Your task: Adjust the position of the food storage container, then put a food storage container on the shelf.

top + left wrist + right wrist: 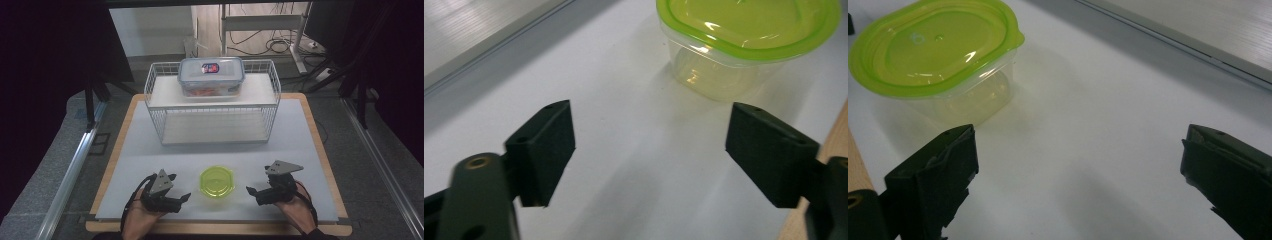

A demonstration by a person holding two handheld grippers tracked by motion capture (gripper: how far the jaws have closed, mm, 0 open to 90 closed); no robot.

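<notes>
Presumably the green-lidded tub [217,182] is light, thin-walled and slick — best pinched across its rim; the left gripper [181,198] and right gripper [251,190] are spread, nothing held.

The right gripper [1075,185] stands wide open over the white counter [1108,125], the green-lidded container [935,50] beyond its left jaw.
</notes>
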